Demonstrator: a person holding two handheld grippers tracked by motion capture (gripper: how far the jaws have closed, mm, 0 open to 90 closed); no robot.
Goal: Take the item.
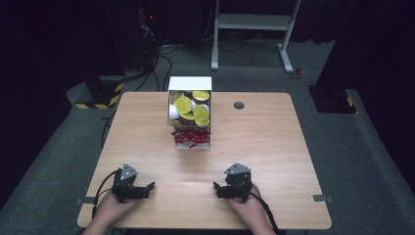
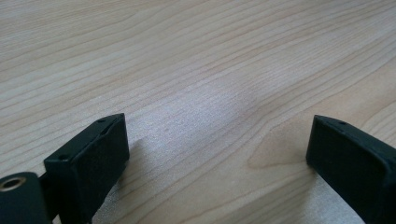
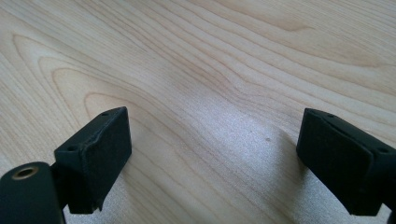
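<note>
Resting on wood table (image 1: 274, 147), L gripper (image 1: 147, 188) & R gripper (image 1: 219, 188) both spread, empty; dark room.

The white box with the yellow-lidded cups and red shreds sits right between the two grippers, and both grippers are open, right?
Not quite. In the high view the white box sits at the table's far side, well beyond the left gripper and right gripper. Both are open.

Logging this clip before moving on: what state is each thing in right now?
Left tool: open, holding nothing, low on the table.
Right tool: open, holding nothing, low on the table.
White box: open, its lid standing up at the far end.
Gold-lidded cups: piled inside the box.
Red shredded paper: at the near end of the box.
Table: bare around the tools.
</note>
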